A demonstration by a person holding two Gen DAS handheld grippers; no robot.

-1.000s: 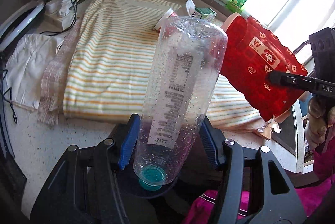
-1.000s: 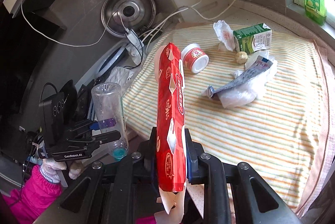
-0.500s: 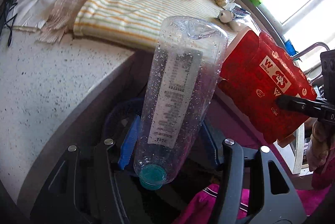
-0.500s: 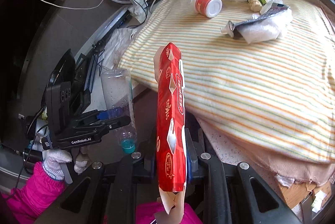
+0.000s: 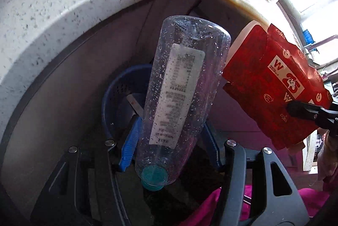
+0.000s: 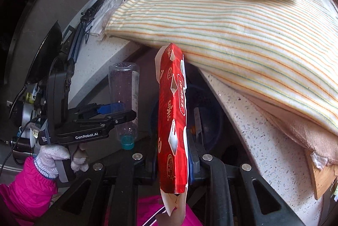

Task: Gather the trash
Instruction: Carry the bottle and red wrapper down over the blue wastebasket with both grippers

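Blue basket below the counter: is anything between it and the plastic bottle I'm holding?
Nothing visible blocks it. The plastic bottle hangs over the blue basket; the red carton is off to the side.

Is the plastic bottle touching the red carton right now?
Apart. In the right wrist view, dark background shows between the plastic bottle and the red carton; they only overlap in the left wrist view.

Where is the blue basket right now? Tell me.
The blue basket sits low beneath the speckled counter edge, seen in the left wrist view directly behind the clear bottle held in the left gripper.
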